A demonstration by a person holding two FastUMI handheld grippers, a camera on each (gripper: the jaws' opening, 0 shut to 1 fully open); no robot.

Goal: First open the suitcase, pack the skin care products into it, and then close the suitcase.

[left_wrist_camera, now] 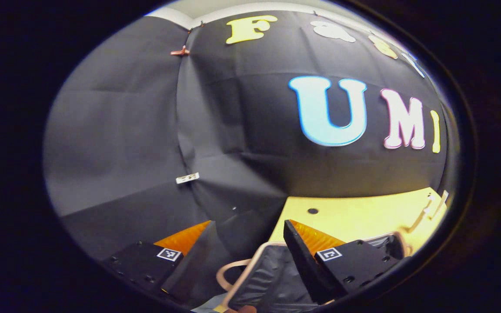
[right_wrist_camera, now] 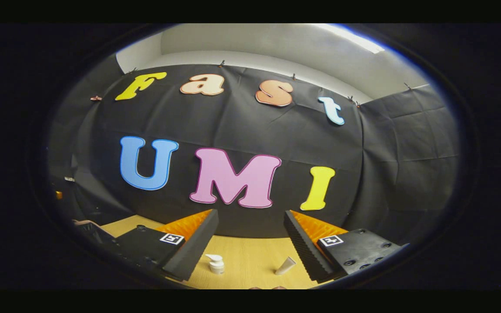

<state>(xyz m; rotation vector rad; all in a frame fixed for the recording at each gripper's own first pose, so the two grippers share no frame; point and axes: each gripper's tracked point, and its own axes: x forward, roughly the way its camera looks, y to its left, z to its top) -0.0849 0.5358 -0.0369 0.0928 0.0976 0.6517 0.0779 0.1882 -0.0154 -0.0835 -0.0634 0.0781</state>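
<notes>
Since the suitcase (left_wrist_camera: pixel 272 274) already lies open below the left claw (left_wrist_camera: pixel 250 243), with its dark lining and pale rim at about six o'clock in the left gripper view, packing looks like the step in hand, and that turns on the right claw. In the right gripper view the right claw (right_wrist_camera: pixel 250 234) hangs wide open and empty above the worktop (right_wrist_camera: pixel 250 256), and both skin care items sit in the gap ahead of it. The pump bottle (right_wrist_camera: pixel 215 263) stands upright near seven o'clock, close to the left finger. The tube (right_wrist_camera: pixel 286 265) lies near five o'clock, just beside the right finger, its long axis slanting up toward one o'clock. The left claw is likewise spread wide, holding nothing.
</notes>
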